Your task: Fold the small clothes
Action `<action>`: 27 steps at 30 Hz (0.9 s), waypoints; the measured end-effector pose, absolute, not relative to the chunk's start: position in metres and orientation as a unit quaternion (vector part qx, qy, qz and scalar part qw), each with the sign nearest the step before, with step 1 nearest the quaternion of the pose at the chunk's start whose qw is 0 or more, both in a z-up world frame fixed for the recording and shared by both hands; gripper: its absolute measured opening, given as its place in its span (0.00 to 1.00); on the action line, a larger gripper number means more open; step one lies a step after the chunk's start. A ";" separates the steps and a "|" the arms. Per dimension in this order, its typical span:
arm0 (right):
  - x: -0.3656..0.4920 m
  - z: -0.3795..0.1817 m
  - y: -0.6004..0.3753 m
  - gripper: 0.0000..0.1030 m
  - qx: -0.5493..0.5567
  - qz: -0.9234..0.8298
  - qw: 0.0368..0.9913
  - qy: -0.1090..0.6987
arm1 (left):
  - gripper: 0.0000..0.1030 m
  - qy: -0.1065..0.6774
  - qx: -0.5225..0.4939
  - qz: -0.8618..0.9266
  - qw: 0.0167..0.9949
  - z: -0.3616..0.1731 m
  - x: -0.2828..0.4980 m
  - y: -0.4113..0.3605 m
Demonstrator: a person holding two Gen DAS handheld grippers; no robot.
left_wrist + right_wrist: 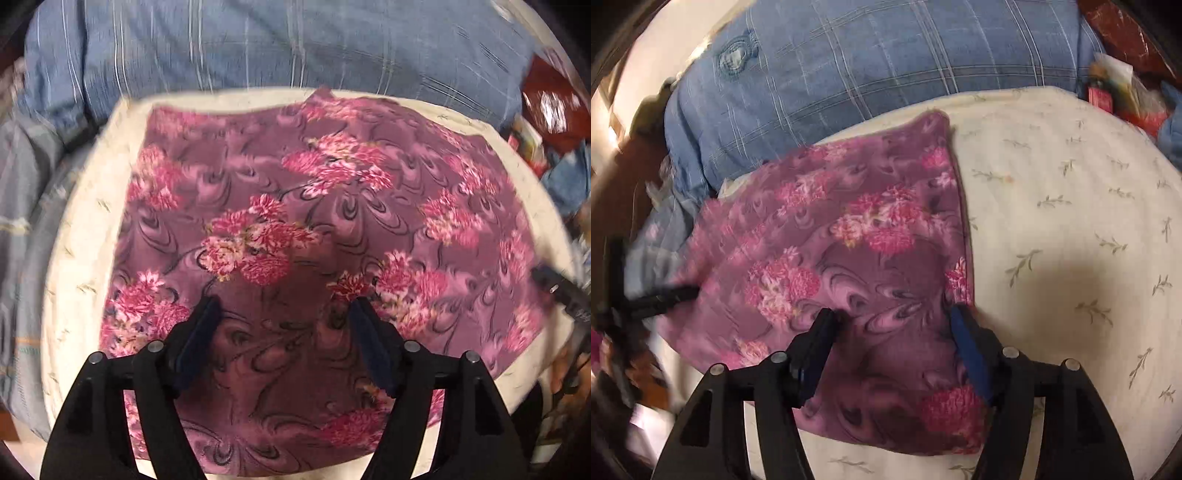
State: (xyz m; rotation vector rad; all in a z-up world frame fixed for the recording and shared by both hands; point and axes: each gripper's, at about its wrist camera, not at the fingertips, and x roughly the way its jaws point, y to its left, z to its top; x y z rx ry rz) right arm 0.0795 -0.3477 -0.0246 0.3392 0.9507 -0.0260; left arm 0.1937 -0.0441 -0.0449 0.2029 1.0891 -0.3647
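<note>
A purple cloth with pink flowers (295,221) lies spread flat on a cream sheet with a leaf print (81,258). My left gripper (282,306) is open, hovering over the cloth's near middle, holding nothing. In the right wrist view the same cloth (827,251) lies on the left half of the cream sheet (1071,221). My right gripper (894,314) is open over the cloth's near right part, its right finger at the cloth's right edge. The left gripper shows as a dark blurred shape (657,295) at the cloth's left edge, and the right gripper (561,291) at the right edge of the left view.
A blue checked pillow (868,66) lies behind the sheet, also in the left wrist view (258,44). A red packet (554,99) and small clutter (1115,92) sit at the far right. Grey-blue bedding (18,221) lies to the left.
</note>
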 end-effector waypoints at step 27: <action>0.103 -0.002 -0.063 0.81 -0.150 0.140 0.885 0.419 | 0.73 0.561 -0.095 -0.134 0.811 -0.033 0.232 0.125</action>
